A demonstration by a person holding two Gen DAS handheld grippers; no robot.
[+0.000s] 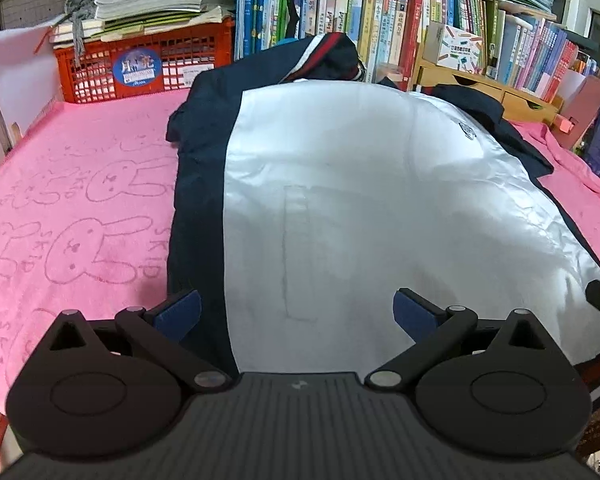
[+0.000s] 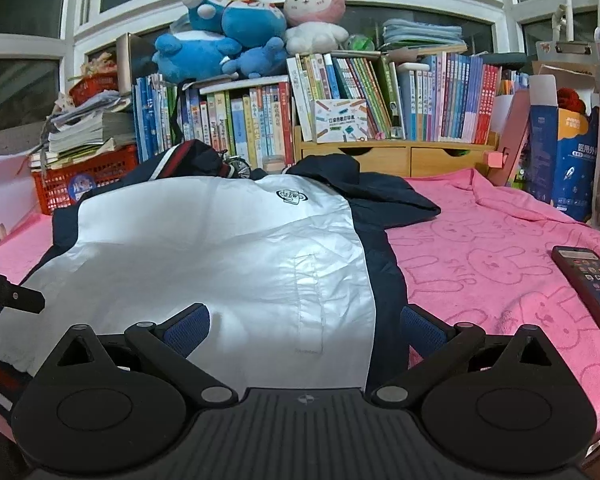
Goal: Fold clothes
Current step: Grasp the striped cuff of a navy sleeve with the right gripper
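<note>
The white-and-navy jacket (image 1: 340,200) lies spread on the pink rabbit-print towel (image 1: 80,208). Left gripper (image 1: 296,312) and right gripper (image 2: 306,326) hover over its near hem, jaws released and empty; each should pinch a hem corner evenly.

You are looking at a pink rabbit-print towel (image 2: 500,248) covering the surface, a phone (image 2: 590,286) lying on its right side, an orange crate (image 1: 140,66) bearing stacked papers, upright books (image 2: 452,100) lining the back, and plush toys (image 2: 256,32) sitting above them.
</note>
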